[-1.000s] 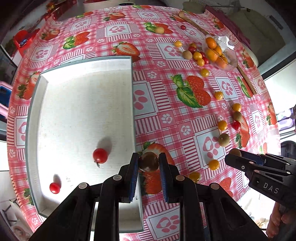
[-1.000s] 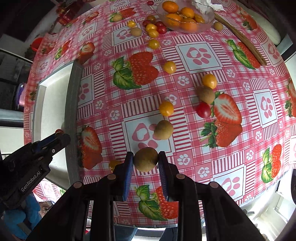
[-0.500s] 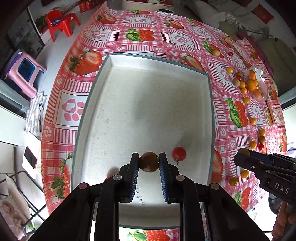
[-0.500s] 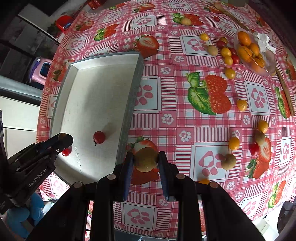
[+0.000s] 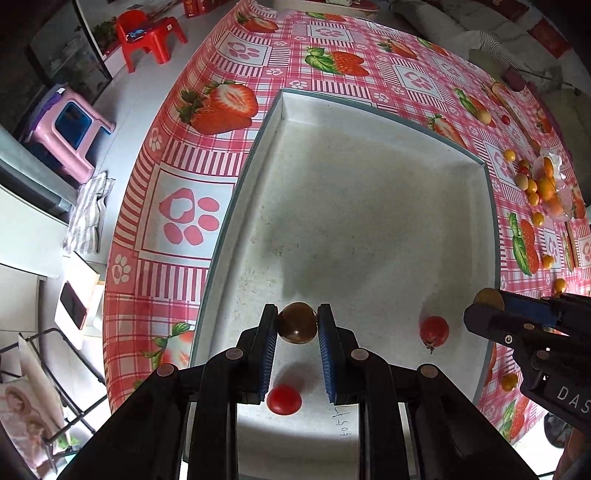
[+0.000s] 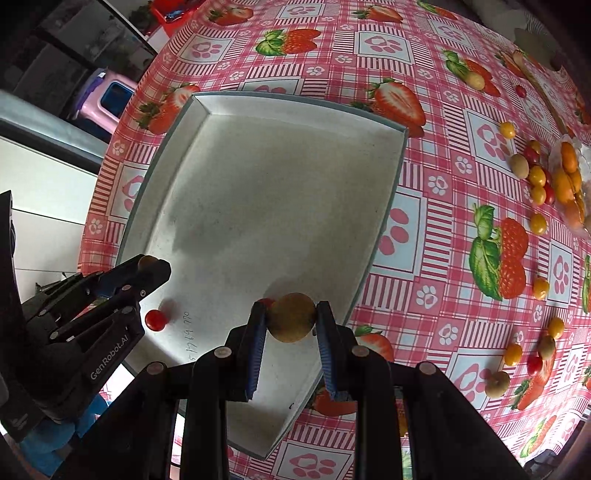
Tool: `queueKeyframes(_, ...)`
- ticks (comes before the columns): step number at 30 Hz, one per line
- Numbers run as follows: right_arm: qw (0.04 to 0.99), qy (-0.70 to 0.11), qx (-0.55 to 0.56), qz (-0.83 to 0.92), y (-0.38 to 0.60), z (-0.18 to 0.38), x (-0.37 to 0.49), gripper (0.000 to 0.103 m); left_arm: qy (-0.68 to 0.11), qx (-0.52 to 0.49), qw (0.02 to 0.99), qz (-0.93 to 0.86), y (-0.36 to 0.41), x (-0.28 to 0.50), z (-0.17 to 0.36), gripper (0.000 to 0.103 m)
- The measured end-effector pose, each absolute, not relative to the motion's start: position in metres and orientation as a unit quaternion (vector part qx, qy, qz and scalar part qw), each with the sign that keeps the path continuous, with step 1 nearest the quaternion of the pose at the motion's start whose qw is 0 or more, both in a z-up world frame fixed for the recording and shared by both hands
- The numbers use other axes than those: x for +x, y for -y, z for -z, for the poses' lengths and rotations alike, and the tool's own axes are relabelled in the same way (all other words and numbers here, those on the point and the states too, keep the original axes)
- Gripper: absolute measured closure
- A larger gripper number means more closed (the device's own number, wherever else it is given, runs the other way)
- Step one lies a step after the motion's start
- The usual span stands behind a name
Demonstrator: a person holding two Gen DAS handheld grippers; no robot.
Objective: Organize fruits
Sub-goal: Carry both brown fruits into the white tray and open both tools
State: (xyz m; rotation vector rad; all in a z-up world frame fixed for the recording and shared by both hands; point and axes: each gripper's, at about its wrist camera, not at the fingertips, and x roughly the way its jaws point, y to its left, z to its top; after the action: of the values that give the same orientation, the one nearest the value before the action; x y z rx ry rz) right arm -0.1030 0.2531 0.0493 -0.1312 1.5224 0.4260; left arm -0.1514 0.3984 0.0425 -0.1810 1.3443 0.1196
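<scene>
A white tray (image 5: 369, 206) lies on the strawberry tablecloth; it also shows in the right wrist view (image 6: 258, 192). My left gripper (image 5: 297, 326) is shut on a dark brown kiwi (image 5: 297, 322) above the tray's near part. My right gripper (image 6: 291, 321) is shut on a tan kiwi (image 6: 291, 316) above the tray's near right part. Two red cherry tomatoes lie in the tray: one (image 5: 434, 330) to the right, one (image 5: 283, 398) under the left gripper. The right gripper with its kiwi also shows in the left wrist view (image 5: 487, 300).
Loose yellow and red tomatoes and kiwis (image 6: 496, 384) lie on the cloth right of the tray. A clear bowl of oranges (image 6: 570, 177) stands at the far right. A pink stool (image 5: 70, 133) and a red chair (image 5: 147, 33) stand on the floor beyond the table edge.
Both grippers have moved left from over the cloth to above the tray, each still holding its kiwi. The tomatoes in the tray have not moved.
</scene>
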Motion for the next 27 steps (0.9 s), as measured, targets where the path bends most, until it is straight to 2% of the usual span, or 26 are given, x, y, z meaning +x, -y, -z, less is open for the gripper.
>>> queueKeyframes(16, 0.677, -0.714, -0.051, -0.172, -0.275, -0.003, -0.065, 0.072, -0.634, -0.05, 0.77, -0.051, -0.391, -0.148, -0.029, 0.079)
queueKeyframes(18, 0.674, -0.715, -0.048, -0.178, -0.278, -0.004, -0.065, 0.065, -0.635, -0.048, 0.769, -0.05, -0.389, -0.145, -0.029, 0.079)
queueKeyframes(19, 0.673, -0.716, -0.047, -0.178, -0.279, -0.004, -0.063, 0.052, -0.636, -0.048, 0.769, -0.05, -0.388, -0.144, -0.029, 0.078)
queueKeyframes(20, 0.675, -0.715, -0.047, -0.174, -0.279, -0.005, -0.063, 0.043, -0.637, -0.046, 0.768, -0.051, -0.387, -0.143, -0.03, 0.065)
queueKeyframes(21, 0.678, -0.713, -0.039, -0.176, -0.277, -0.009, -0.061, 0.043, -0.637, -0.043, 0.767, -0.054, -0.386, -0.141, -0.03, 0.051)
queueKeyframes(22, 0.68, -0.711, -0.034, -0.176, -0.276, -0.012, -0.061, 0.04, -0.631, -0.039, 0.772, -0.06, -0.386, -0.141, -0.032, 0.029)
queueKeyframes(24, 0.684, -0.707, -0.021, -0.178, -0.272, -0.022, -0.056, 0.034, -0.614, -0.031, 0.786, -0.067, -0.385, -0.141, -0.04, 0.027)
queueKeyframes(26, 0.693, -0.698, -0.011, -0.18, -0.267, -0.033, -0.055, 0.024, -0.619, -0.028, 0.782, -0.06, -0.383, -0.14, -0.043, 0.027)
queueKeyframes(27, 0.698, -0.693, -0.006, -0.18, -0.263, -0.04, -0.055, 0.023, -0.621, -0.025, 0.782, -0.057, -0.381, -0.139, -0.044, 0.027)
